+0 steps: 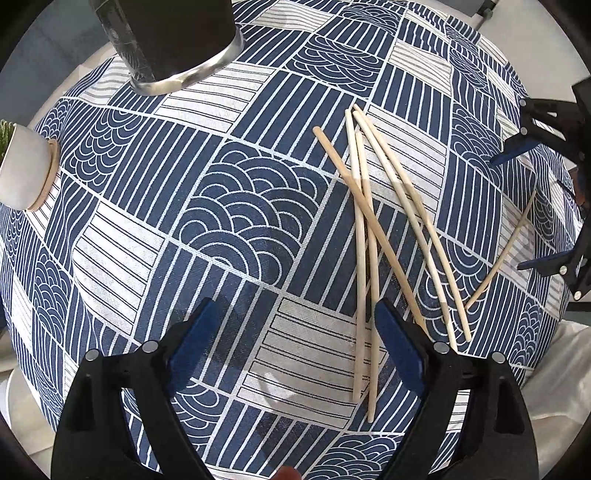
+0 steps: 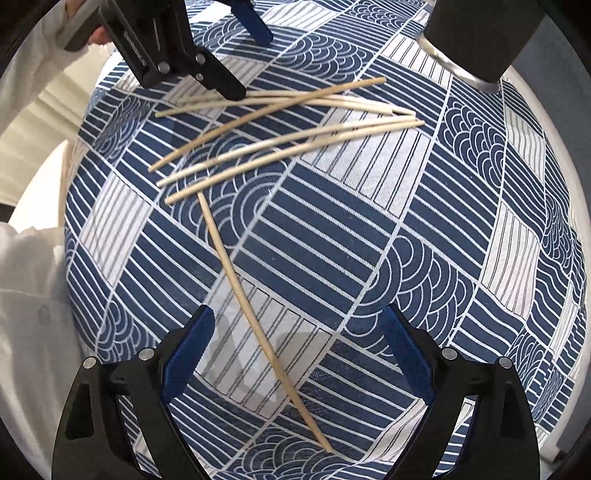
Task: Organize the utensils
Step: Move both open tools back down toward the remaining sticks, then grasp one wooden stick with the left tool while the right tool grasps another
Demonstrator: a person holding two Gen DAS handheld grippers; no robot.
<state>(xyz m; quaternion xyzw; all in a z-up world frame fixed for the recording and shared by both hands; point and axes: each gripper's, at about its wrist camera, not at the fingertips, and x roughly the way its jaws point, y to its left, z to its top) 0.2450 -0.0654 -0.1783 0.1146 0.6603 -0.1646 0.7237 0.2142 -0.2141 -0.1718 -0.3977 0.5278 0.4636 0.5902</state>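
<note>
Lone chopstick [image 2: 258, 314] between right fingers [image 2: 186, 360]

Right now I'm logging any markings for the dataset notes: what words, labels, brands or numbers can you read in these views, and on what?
None can be read.
Left tool: a line of pale print runs along its black body, too small and blurred to read.
Dark container: no label shows.
Chopsticks: plain, unmarked.
Tablecloth: only a blue and white pattern, no text.

I can read no text, label, brand or number anywhere; the small marking on my left tool's [image 2: 236, 44] body is too blurred.
</note>
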